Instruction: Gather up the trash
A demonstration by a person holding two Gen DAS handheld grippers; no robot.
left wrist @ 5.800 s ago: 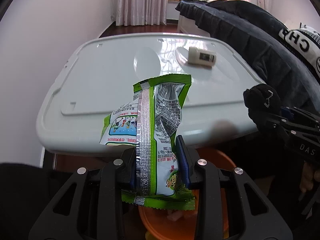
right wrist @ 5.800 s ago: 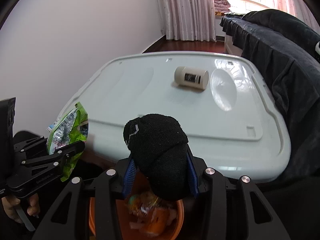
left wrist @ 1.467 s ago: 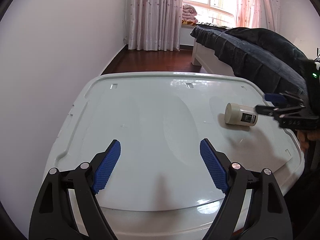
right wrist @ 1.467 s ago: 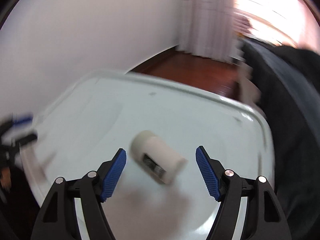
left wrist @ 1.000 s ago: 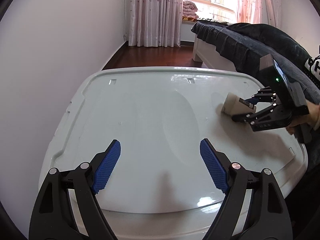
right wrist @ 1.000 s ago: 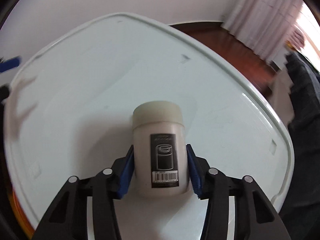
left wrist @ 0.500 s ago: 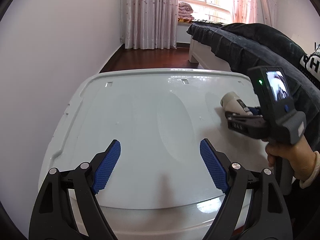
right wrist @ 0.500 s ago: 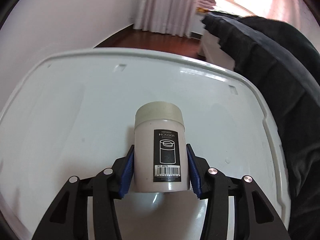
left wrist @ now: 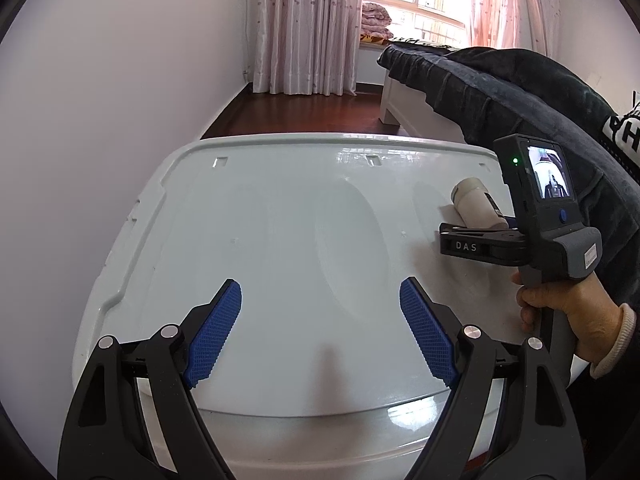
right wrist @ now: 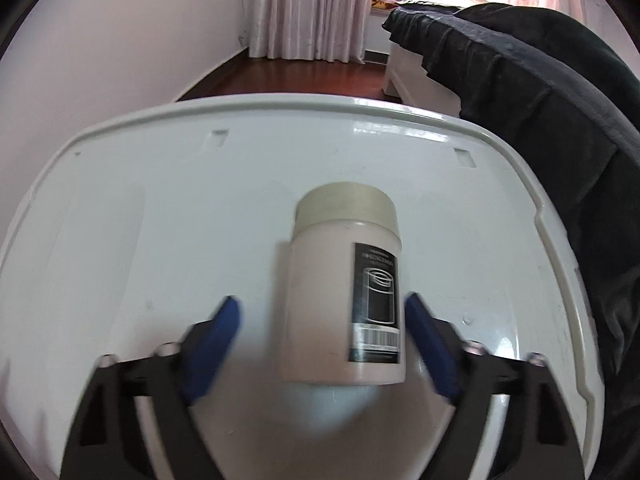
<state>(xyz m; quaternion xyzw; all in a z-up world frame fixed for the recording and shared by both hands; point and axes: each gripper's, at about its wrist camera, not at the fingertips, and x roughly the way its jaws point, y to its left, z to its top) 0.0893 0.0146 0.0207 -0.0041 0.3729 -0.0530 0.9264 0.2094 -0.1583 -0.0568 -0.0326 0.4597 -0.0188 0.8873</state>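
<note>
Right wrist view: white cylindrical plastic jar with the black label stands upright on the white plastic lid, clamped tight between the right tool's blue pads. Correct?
Not quite. The white cylindrical plastic jar with the black label does stand upright on the white plastic lid, but it is not clamped: the right tool is opening, and its blue pads stand clear of the jar on both sides. The right wrist view shows it.

Bright daylight, strong fisheye bending, motion blur in the right wrist view.

Light comes from the window (left wrist: 420, 4) behind the pink curtains (left wrist: 304, 28), which is overexposed. The glossy white lid (left wrist: 280, 220) shows glare patches near its edges and soft shadows. Dark corners frame both views. The right gripper (right wrist: 320, 320), its jaws opening, is smeared by blur; the left view is sharp.
</note>
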